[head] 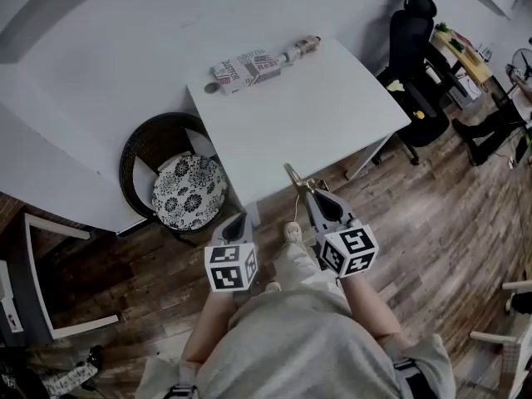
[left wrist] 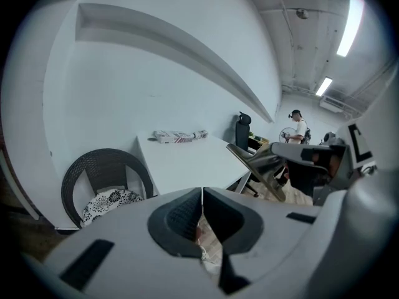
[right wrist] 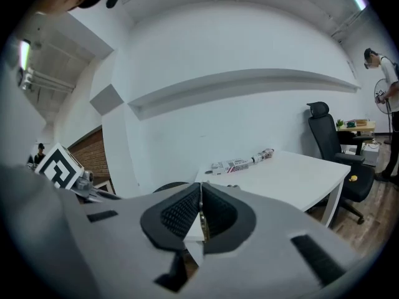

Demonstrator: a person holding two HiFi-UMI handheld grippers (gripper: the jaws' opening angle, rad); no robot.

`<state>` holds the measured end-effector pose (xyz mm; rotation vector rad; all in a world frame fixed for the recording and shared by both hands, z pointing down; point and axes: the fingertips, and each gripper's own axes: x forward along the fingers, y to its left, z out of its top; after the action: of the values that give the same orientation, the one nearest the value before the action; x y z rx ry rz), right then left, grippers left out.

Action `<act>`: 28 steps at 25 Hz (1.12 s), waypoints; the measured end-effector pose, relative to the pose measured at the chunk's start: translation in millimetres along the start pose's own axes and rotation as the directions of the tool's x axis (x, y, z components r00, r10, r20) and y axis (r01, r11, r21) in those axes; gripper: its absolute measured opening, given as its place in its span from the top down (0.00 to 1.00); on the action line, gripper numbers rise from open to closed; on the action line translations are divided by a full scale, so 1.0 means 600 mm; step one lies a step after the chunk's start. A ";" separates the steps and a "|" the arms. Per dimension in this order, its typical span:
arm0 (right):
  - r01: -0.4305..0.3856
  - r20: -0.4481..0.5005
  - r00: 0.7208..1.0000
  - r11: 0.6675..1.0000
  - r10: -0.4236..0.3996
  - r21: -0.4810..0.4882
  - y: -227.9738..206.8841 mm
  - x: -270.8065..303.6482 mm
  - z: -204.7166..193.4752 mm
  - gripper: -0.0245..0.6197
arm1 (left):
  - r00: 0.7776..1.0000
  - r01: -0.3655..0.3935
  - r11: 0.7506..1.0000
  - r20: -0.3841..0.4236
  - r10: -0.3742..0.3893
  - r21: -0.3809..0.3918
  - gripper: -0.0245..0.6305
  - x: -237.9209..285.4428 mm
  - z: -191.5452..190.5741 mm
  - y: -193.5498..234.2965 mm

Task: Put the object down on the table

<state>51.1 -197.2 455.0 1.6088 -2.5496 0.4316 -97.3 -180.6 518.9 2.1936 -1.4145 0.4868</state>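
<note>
My right gripper (head: 313,193) is shut on a thin, flat, brass-coloured metal piece (head: 293,176). The piece sticks out past the jaws toward the near edge of the white table (head: 324,115). In the right gripper view, the piece (right wrist: 201,222) shows edge-on, pinched between the ribbed pads. From the left gripper view, the piece (left wrist: 252,166) appears as a long slanted blade to the right. My left gripper (head: 237,220) hangs beside the table's near left corner, over the wooden floor. Its jaws (left wrist: 202,195) meet with nothing between them.
A labelled bottle (head: 258,66) lies on its side at the table's far edge. A round wicker chair (head: 137,152) with a patterned cushion stands left of the table. A black office chair (head: 411,48) stands to the right. Another person (left wrist: 299,126) stands far off.
</note>
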 end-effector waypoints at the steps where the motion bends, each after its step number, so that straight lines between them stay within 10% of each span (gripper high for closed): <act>1: -0.007 -0.003 1.000 1.000 0.007 -0.005 -0.007 0.011 0.002 0.95 | 1.000 -0.008 1.000 0.002 0.008 -0.005 0.95 0.008 0.004 0.003; 28: -0.083 -0.188 0.980 0.995 0.070 -0.060 -0.167 0.327 -0.045 0.95 | 0.994 -0.091 0.993 -0.072 0.085 -0.073 0.95 0.194 0.060 0.066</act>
<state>52.9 -399.9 544.4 1.3815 -2.4647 0.4721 -85.4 -301.3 559.6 2.0419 -1.4734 0.5250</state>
